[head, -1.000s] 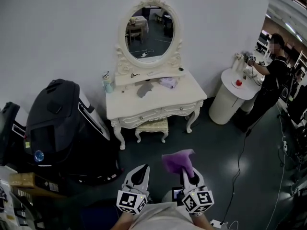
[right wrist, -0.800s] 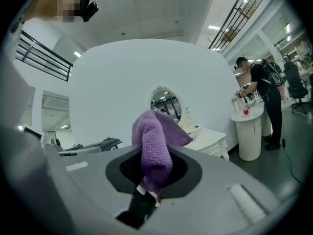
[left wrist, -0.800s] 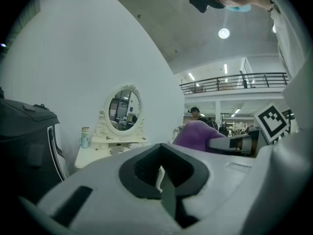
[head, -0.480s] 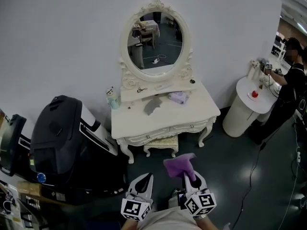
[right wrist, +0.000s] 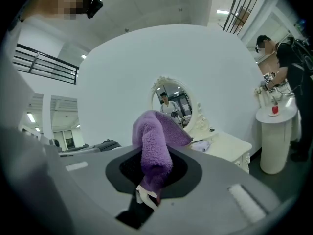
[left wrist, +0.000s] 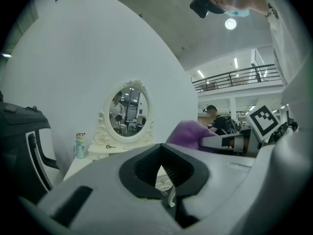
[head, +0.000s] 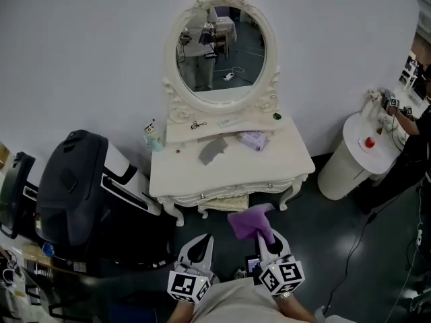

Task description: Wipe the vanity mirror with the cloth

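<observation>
An oval vanity mirror in an ornate cream frame stands on a cream dressing table against the white wall; it also shows in the left gripper view and the right gripper view. My right gripper is shut on a purple cloth, which bulges out of the jaws, in front of the table and well short of the mirror. My left gripper sits beside it, jaws closed with nothing between them.
A grey rag, a pale lilac cloth and a small figurine bottle lie on the table. A large black machine stands left. A stool is tucked under the table. A white round pedestal and a person are at right.
The view has drawn nearer the vanity; the table and mirror appear larger and lower. Both grippers keep their pose, the cloth still held.
</observation>
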